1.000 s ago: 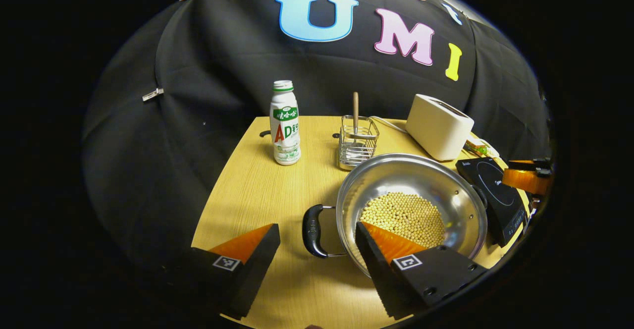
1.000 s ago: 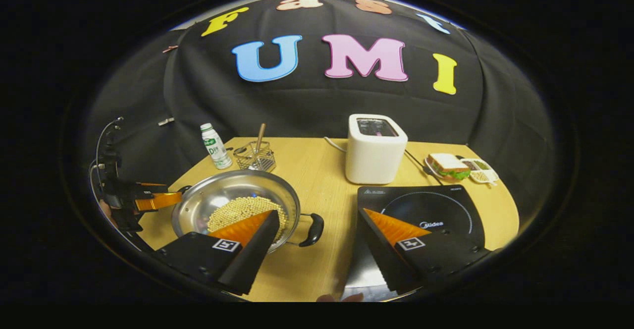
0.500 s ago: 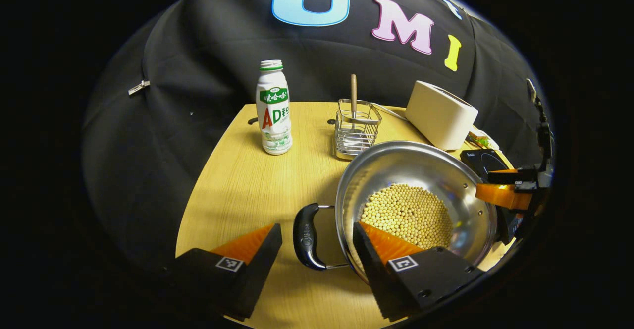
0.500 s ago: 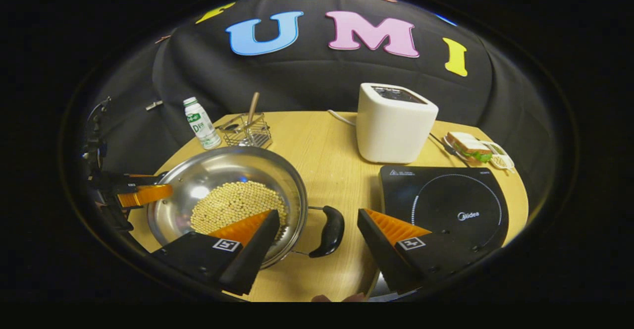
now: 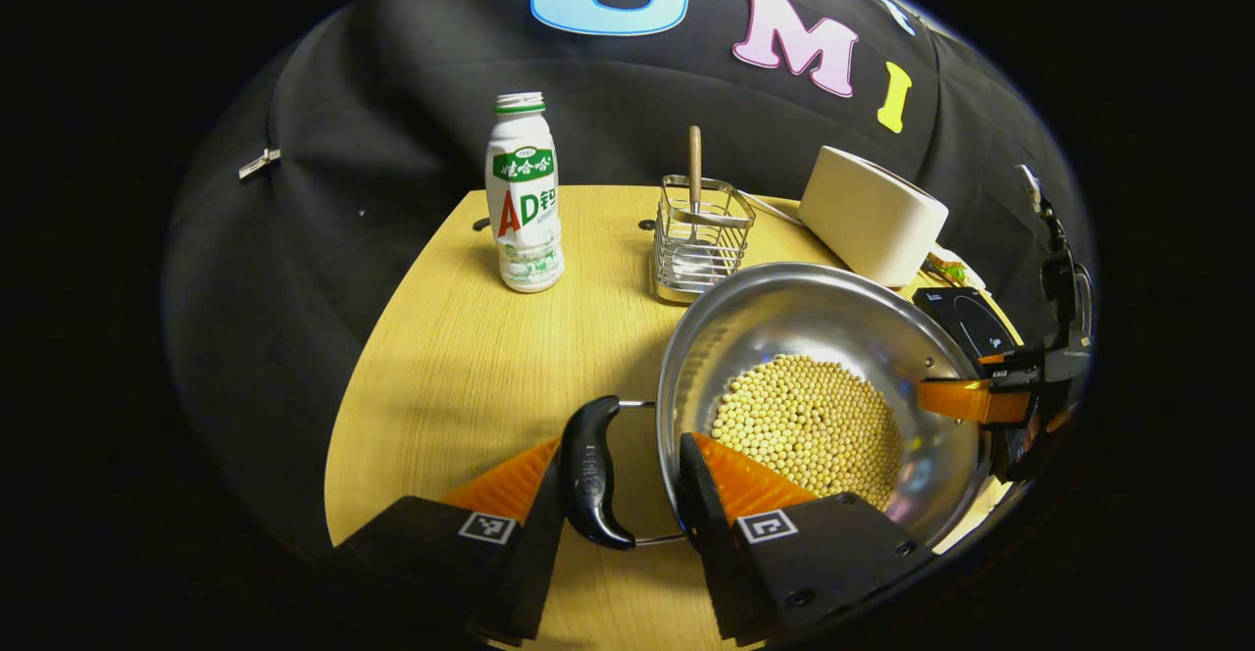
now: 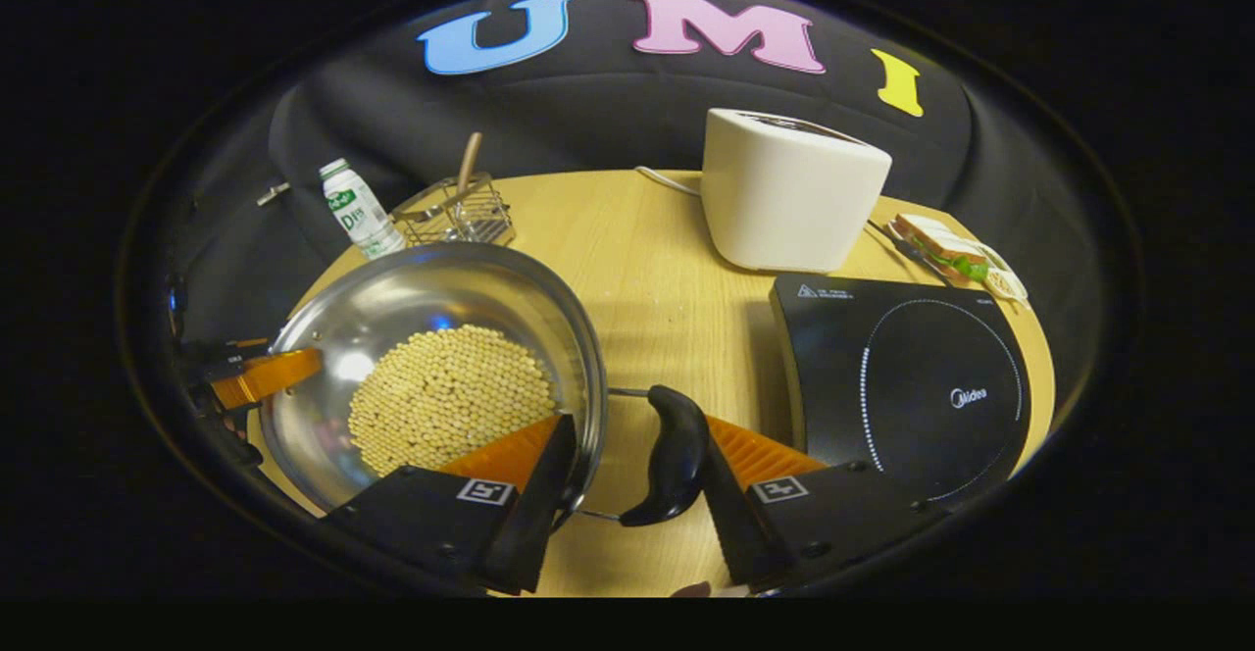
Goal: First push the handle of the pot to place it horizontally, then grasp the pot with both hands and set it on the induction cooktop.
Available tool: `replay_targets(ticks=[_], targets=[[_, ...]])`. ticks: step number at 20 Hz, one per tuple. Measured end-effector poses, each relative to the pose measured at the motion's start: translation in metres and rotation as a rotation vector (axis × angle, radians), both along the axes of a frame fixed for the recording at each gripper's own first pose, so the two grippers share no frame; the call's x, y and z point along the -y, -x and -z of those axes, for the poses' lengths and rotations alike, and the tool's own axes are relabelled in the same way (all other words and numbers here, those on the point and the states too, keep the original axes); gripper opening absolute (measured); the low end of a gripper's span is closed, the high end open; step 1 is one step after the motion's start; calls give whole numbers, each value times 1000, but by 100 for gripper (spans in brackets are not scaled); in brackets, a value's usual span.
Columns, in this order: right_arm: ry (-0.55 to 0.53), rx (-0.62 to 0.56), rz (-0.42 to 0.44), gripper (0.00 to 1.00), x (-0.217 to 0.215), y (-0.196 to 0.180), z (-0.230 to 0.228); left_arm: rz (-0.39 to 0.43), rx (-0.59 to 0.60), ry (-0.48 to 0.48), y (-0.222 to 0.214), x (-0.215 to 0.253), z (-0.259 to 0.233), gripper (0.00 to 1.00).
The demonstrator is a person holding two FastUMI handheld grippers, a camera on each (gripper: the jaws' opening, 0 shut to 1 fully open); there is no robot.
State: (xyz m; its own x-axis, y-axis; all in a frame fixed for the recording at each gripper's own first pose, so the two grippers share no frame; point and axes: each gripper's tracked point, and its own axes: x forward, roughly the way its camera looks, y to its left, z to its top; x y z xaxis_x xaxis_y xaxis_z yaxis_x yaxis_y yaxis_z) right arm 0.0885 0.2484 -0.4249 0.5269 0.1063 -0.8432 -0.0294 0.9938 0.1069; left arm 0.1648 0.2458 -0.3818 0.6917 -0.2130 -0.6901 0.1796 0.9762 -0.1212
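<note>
on the wooden worktop (image 6: 647,239) a steel pot (image 5: 784,327) holding pale beans (image 6: 446,406) sits left of the induction cooktop (image 6: 912,386), apart from it. left gripper view: the left gripper (image 5: 618,489) has its fingers spread on either side of the pot's black left handle (image 5: 588,470); one finger touches the handle's outer face, the other lies by the pot wall, so the jaws are open around it, not clamped. right gripper view: the right gripper (image 6: 637,470) likewise stands open around the black right handle (image 6: 672,450), one finger against the handle and the other over the pot's rim. behind the pot stand a white bottle (image 5: 525,205), a wire basket (image 5: 698,239), and a white toaster (image 6: 789,190); a sandwich (image 6: 946,244) lies at the far right edge.
</note>
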Motion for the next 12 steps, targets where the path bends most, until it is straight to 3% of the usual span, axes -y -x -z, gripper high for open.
replay_targets(ticks=[10, 11, 12], targets=[[-31, -16, 44, 48, 5, 3, -16, -23, -13, -51, 5, 2, -13, 54], [-38, -16, 41, 52, 7, 3, -20, -22, -1, -62, 7, 2, -20, 54], [-46, -15, 36, 48, 8, 3, -26, -24, 8, -70, 9, 3, -29, 53]])
